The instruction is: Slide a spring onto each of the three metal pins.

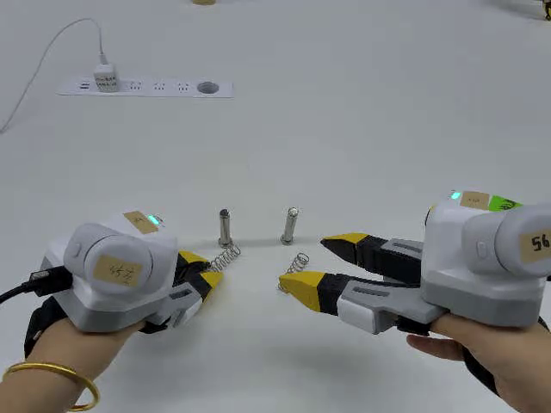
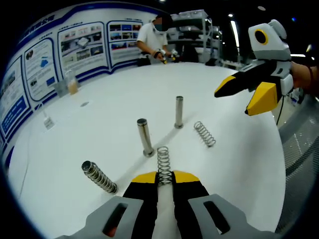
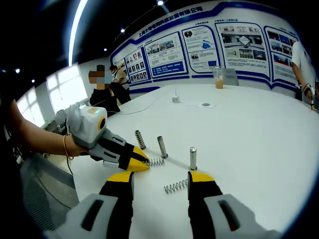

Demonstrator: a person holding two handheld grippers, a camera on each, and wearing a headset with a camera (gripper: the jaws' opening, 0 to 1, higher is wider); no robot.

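Two bare metal pins point(image 1: 225, 228) point(image 1: 290, 225) stand upright on the white table. A third pin point(image 2: 98, 177) wears a spring and stands to the left of my left gripper. My left gripper point(image 1: 209, 275) is shut on one end of a spring point(image 2: 163, 162), whose free end points toward the nearer bare pin point(image 2: 144, 137). A loose spring point(image 1: 298, 262) lies on the table by the right-hand pin. My right gripper point(image 1: 323, 262) is open, and in the right gripper view the loose spring point(image 3: 177, 186) lies between its fingers, close to the right one.
A white power strip point(image 1: 146, 87) with a plugged-in charger point(image 1: 106, 79) and cable lies at the back left. A cup point(image 3: 219, 82) stands far across the table. People point(image 2: 154, 40) point(image 3: 107, 94) are at the table's far sides. Bare tabletop point(image 1: 387, 129) surrounds the pins.
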